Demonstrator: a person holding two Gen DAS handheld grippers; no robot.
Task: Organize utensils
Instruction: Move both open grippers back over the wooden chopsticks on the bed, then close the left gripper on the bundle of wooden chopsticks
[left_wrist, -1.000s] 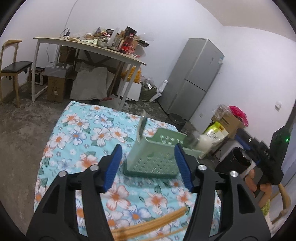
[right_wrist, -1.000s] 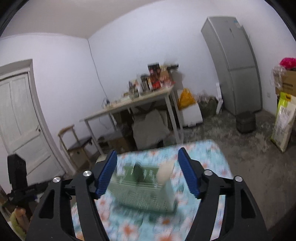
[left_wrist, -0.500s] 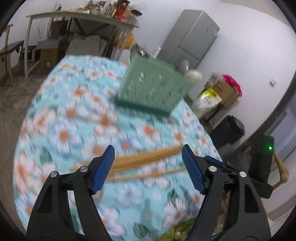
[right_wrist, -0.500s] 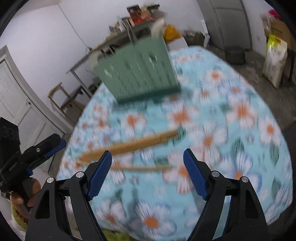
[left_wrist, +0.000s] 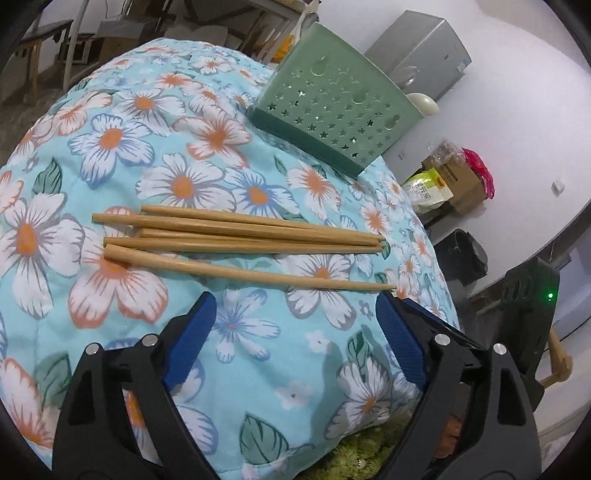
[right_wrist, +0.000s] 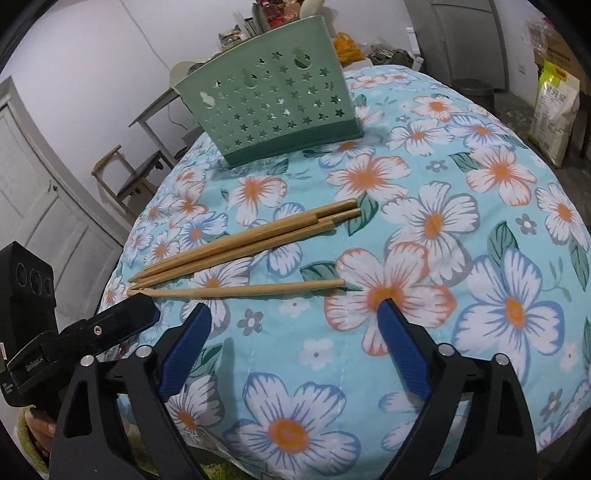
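Note:
Several wooden chopsticks (left_wrist: 240, 236) lie side by side on the floral tablecloth (left_wrist: 110, 140), one a little apart on the near side. Behind them stands a green utensil holder (left_wrist: 332, 103) with star-shaped holes, a white spoon (left_wrist: 423, 103) showing past it. My left gripper (left_wrist: 295, 306) hovers just short of the chopsticks, its jaws opening with nothing between them. In the right wrist view the chopsticks (right_wrist: 240, 243) and the holder (right_wrist: 273, 99) lie ahead of my right gripper (right_wrist: 293, 308), its jaws also opening and empty. The left gripper's finger (right_wrist: 122, 321) shows at the left.
The tablecloth (right_wrist: 480, 184) drops off at rounded edges on all sides. A grey fridge (left_wrist: 424, 51), a dark bin (left_wrist: 461, 254) and cardboard boxes (left_wrist: 458, 181) stand beyond the table. A wooden chair (right_wrist: 129, 173) and a white door (right_wrist: 33, 206) are at the left.
Both grippers have come down toward the table and tipped downward, so the chopsticks now lie just ahead of the fingers. Both pairs of jaws stand wider than before.

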